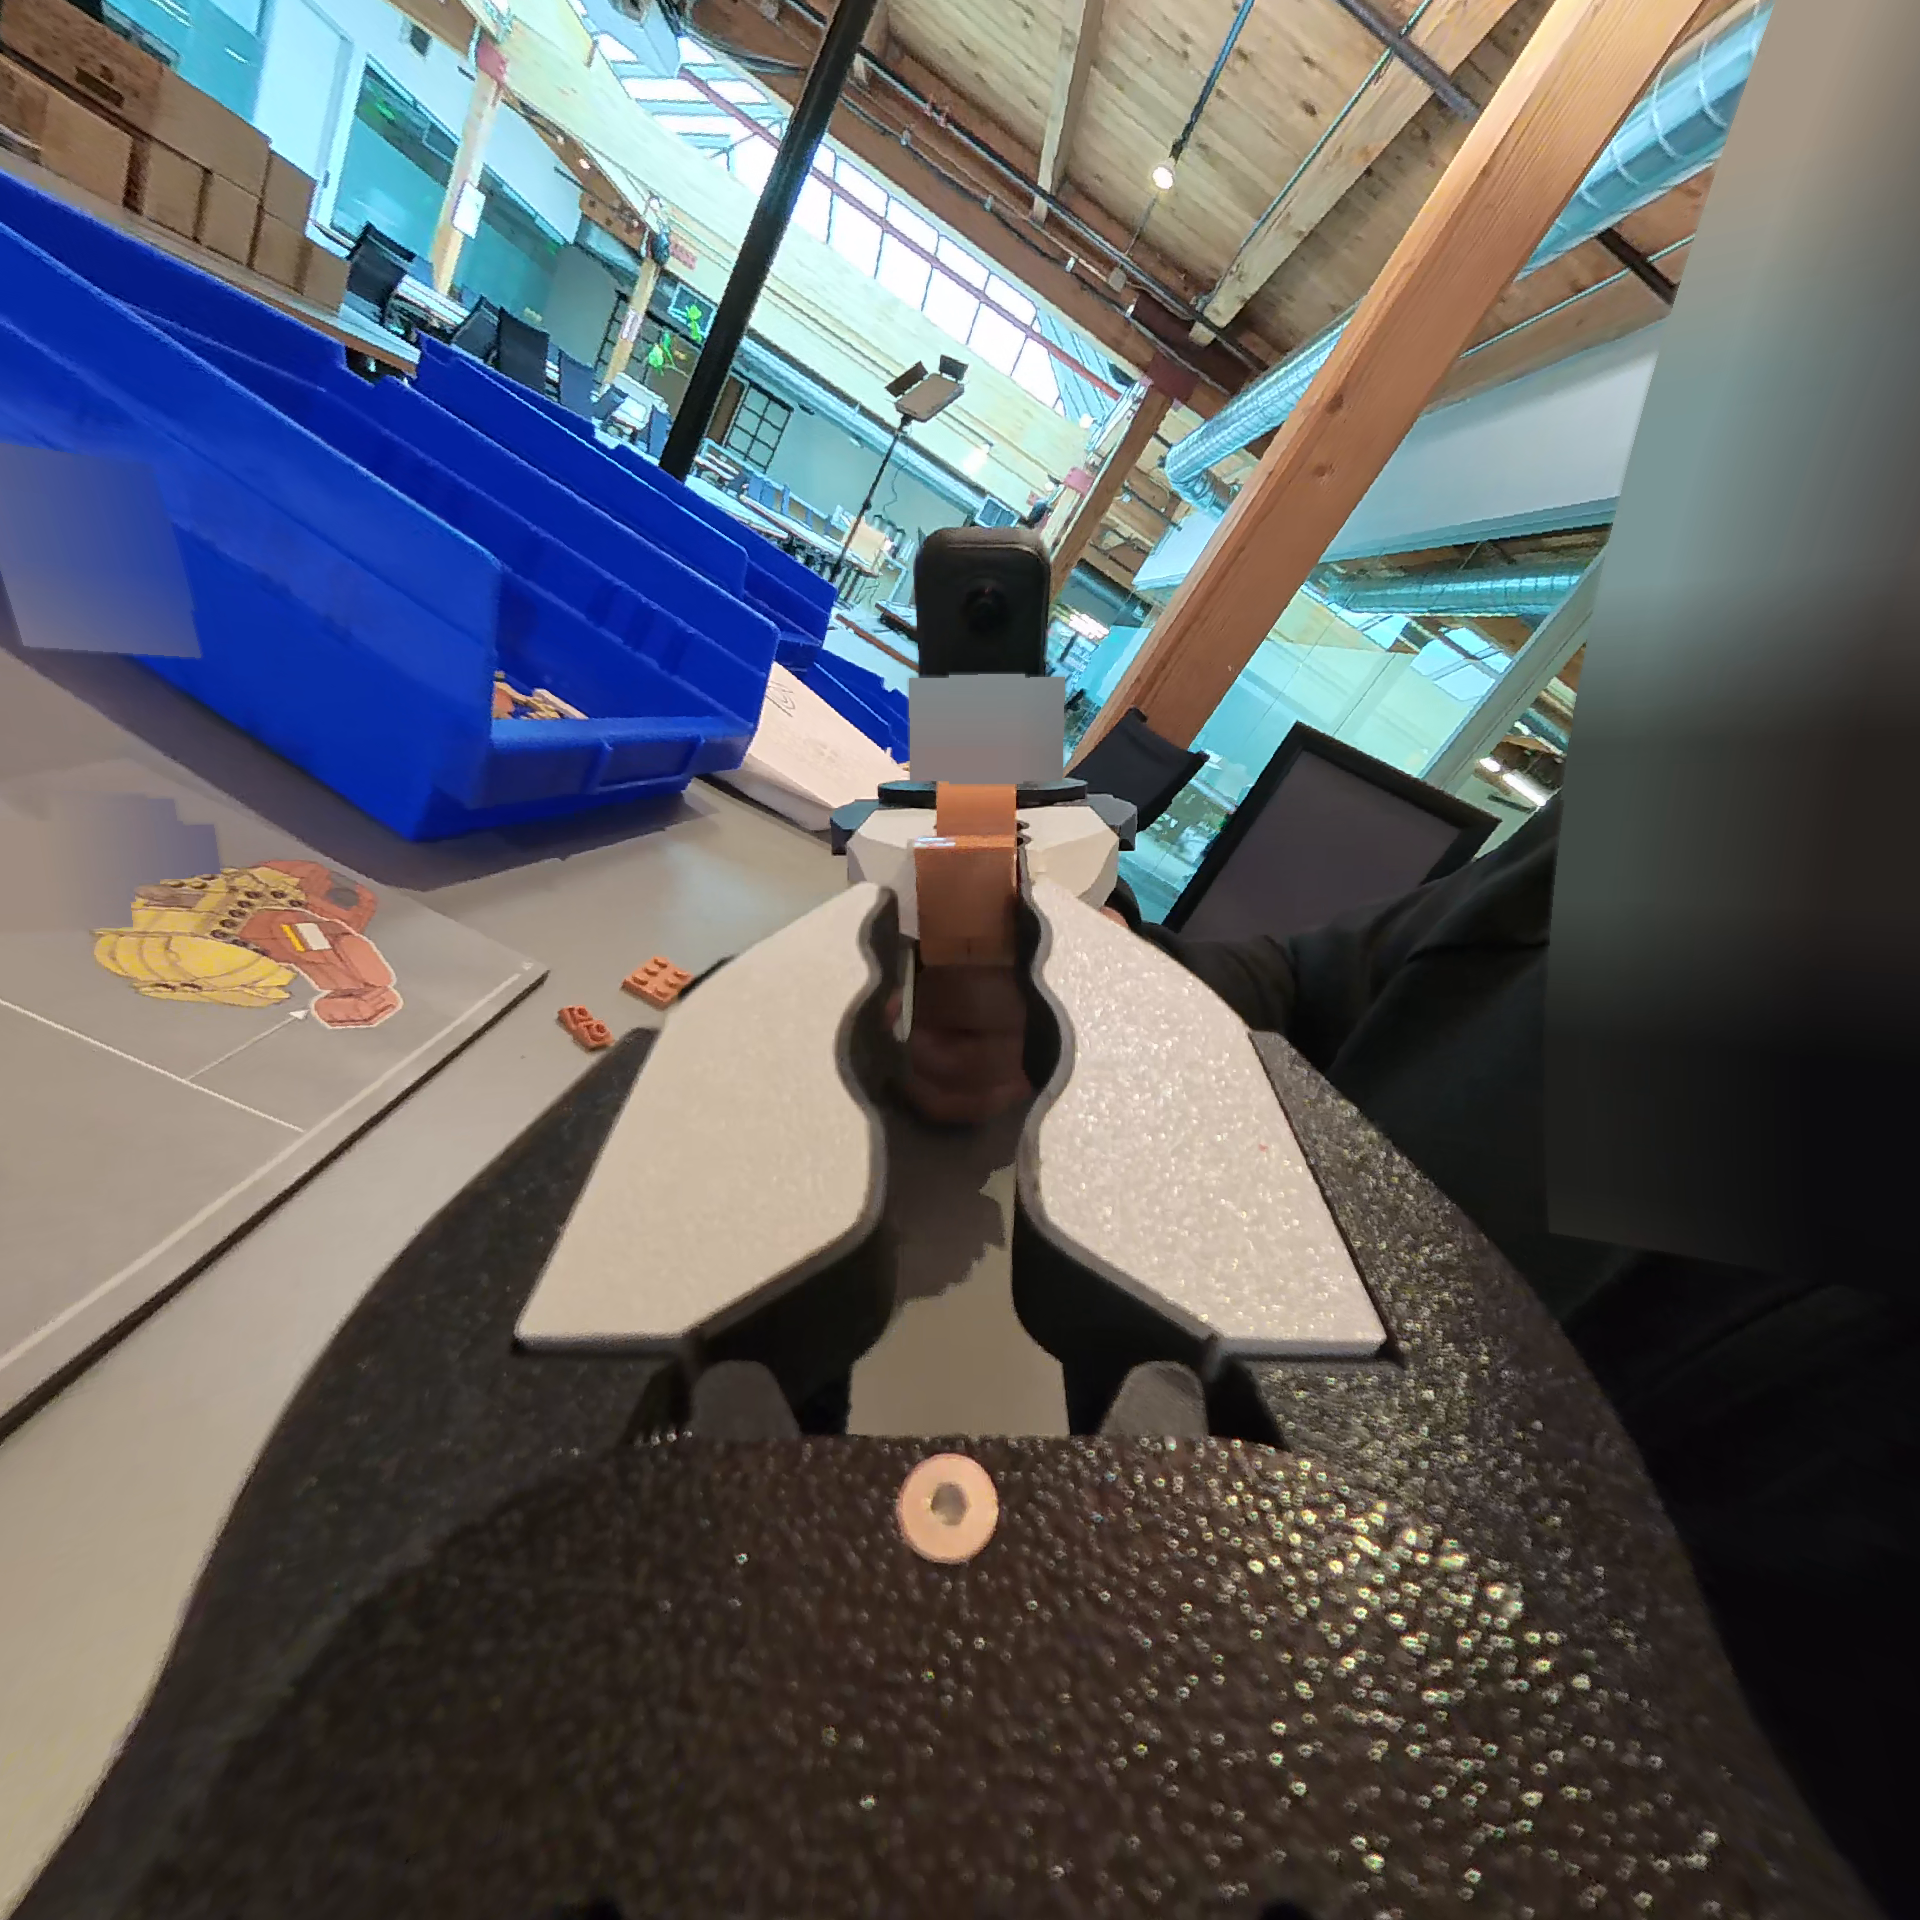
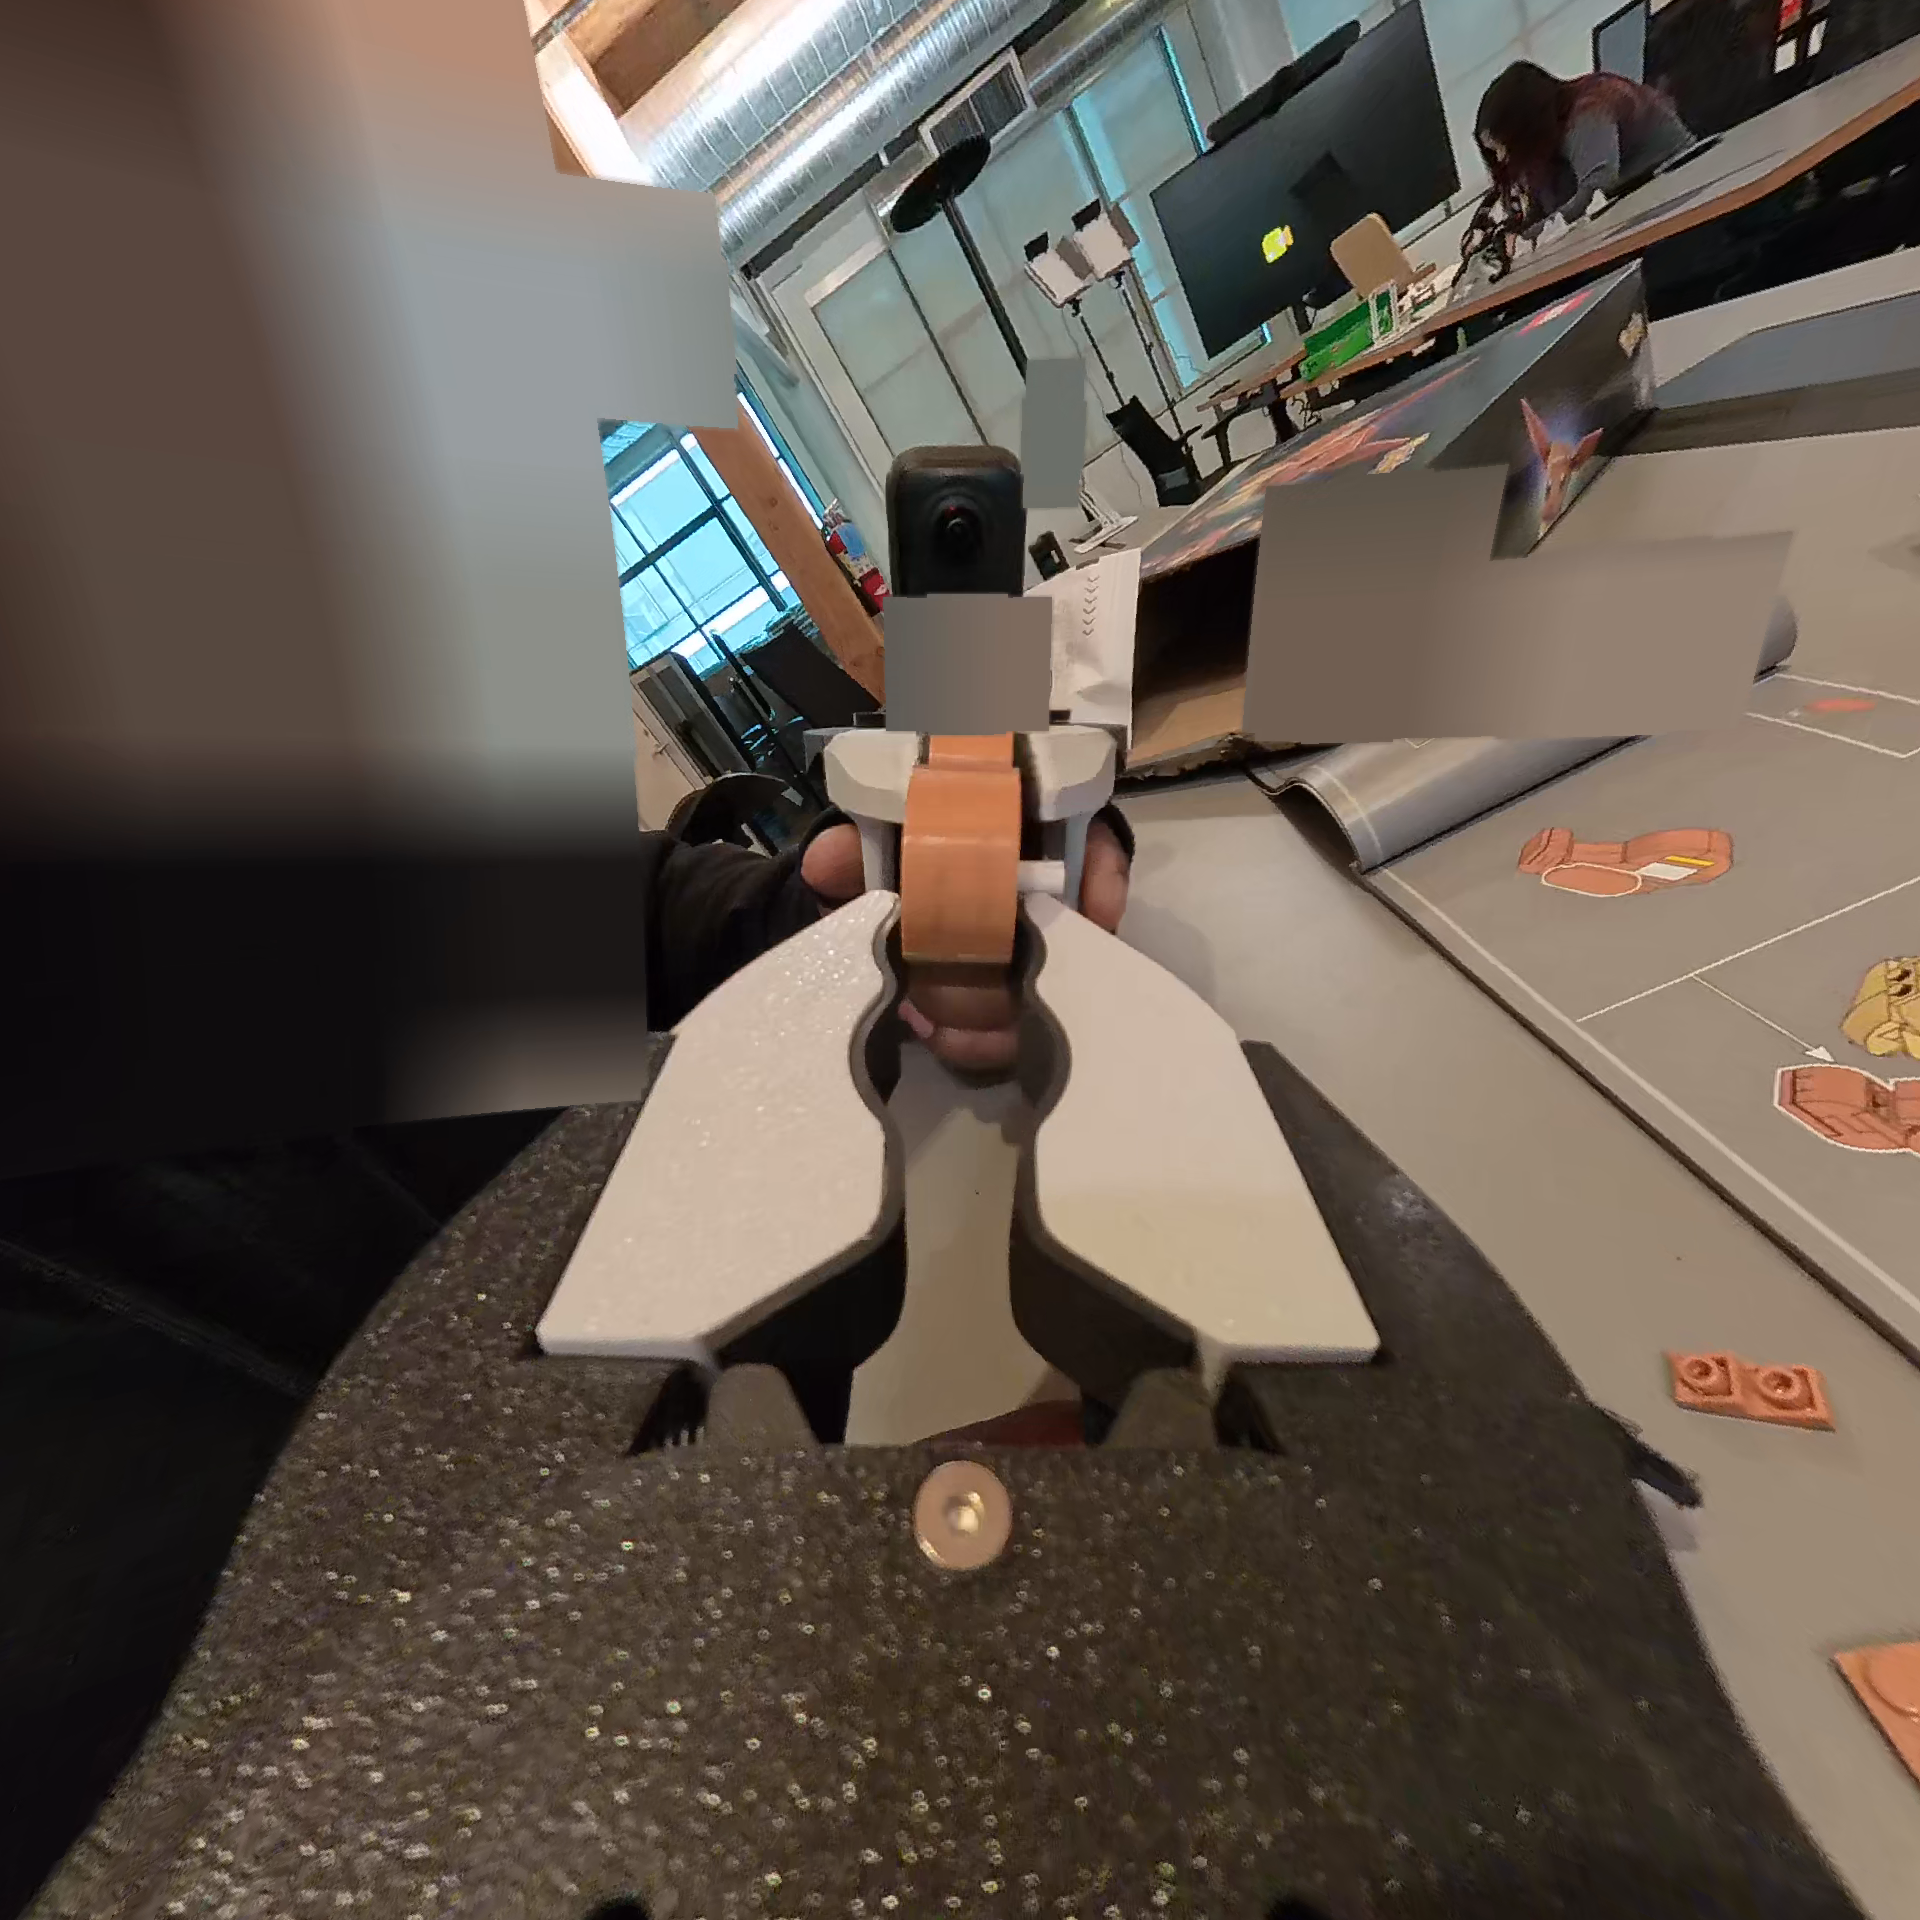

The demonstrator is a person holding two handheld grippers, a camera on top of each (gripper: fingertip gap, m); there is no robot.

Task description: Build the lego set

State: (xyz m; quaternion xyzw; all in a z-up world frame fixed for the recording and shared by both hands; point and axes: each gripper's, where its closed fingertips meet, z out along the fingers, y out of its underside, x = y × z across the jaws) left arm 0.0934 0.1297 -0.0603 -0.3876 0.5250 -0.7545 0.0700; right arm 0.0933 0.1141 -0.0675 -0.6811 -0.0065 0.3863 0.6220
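The two handheld grippers are raised off the grey table (image 1: 644, 883) and point tip to tip, which looks like a way of lining up what each carries. The left gripper (image 1: 961, 914) has its fingers (image 1: 790, 1039) drawn narrow onto a brown block (image 1: 961, 894), pinched right at the tips. The right gripper (image 2: 956, 904) is clamped the same way on a curved orange piece (image 2: 956, 862). The two pieces sit just ahead of each other's fingertips, though I cannot tell whether they touch. To the left of the left fingers, two small orange plates (image 1: 657, 977) lie loose beside a printed build sheet (image 1: 208, 1091), with a blue bin (image 1: 416, 623) further off, apparently kept within reach. To the right of the right fingers lies another flat orange plate (image 2: 1751, 1390).
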